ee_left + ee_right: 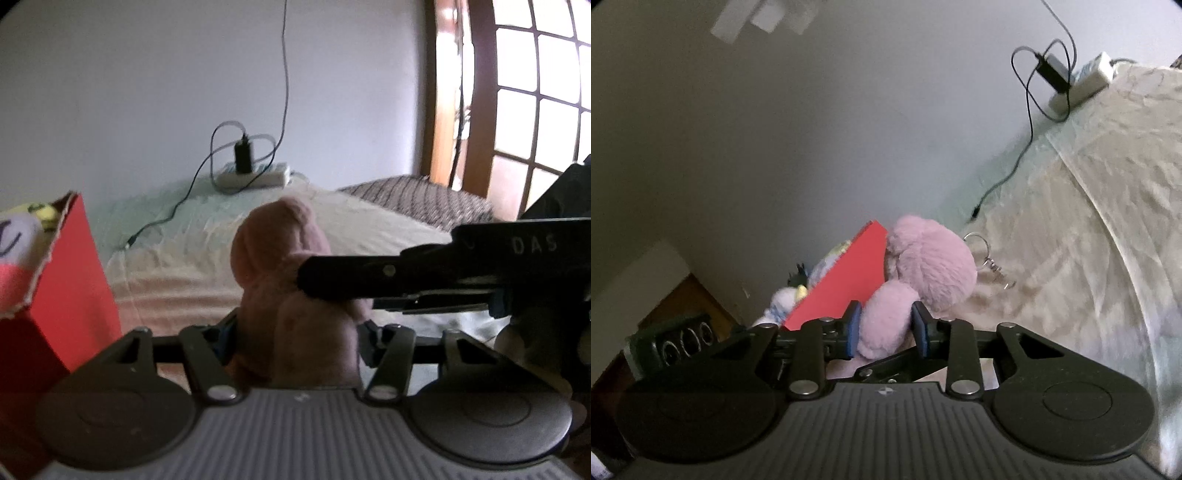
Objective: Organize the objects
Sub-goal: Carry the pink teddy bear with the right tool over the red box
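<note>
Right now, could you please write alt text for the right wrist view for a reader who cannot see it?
The right gripper is shut on a fluffy pink plush toy with a metal keyring, beside a red cardboard box holding other soft toys. Behind lie a cream bedsheet and a white power strip against a grey wall.

Landmark: tall red cardboard box (pixel 70 280), open top, standing on the bed.

- Box mouth crowded: white and yellow soft toys (pixel 26 229) poke above its torn rim; little room to go in from above.
- Just right of the box: fluffy pink plush toy (pixel 923 266) touches the box's red wall, with both tongs closed on it; no gap between them.
- Beyond the box, toward the wall: open wrinkled cream bedsheet (pixel 184 266), crossed only by a thin black cable (pixel 162 218).
- Far beyond the box, at the wall: white power strip with black charger (pixel 251 170).
- Far right of the box: dark patterned pillow (pixel 417 199).
</note>
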Available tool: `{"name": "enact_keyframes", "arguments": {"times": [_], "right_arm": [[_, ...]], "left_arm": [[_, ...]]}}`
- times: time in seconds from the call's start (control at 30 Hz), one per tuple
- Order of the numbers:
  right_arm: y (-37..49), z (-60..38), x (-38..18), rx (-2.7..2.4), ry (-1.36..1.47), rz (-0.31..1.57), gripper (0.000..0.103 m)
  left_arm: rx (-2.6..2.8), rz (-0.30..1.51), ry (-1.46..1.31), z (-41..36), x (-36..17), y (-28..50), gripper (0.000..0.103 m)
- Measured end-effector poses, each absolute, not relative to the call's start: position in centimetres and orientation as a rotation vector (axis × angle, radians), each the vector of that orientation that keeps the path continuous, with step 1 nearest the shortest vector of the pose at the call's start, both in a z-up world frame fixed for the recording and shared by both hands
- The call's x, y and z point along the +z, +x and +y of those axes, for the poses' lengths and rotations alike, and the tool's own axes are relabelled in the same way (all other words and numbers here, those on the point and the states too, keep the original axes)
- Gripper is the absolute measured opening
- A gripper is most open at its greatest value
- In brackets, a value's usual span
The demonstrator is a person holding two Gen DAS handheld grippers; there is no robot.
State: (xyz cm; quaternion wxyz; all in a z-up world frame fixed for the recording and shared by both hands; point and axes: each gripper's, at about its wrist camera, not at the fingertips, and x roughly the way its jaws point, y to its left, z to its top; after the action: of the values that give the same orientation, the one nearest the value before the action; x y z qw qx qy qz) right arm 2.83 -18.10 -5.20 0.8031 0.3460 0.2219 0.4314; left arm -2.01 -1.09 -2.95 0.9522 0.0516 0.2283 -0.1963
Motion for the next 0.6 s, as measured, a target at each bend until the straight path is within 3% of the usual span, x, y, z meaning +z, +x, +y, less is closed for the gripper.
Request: {"name": "enact_keyframes", "arguments": {"times": [0.6], "right_arm": [[-1.0, -12.4, 5.4, 1.052, 0.595, 0.241, 0.032]], "left_arm": [[-0.347, 0.229, 0.046, 5.2, 6.8, -7.5, 0.059]]}}
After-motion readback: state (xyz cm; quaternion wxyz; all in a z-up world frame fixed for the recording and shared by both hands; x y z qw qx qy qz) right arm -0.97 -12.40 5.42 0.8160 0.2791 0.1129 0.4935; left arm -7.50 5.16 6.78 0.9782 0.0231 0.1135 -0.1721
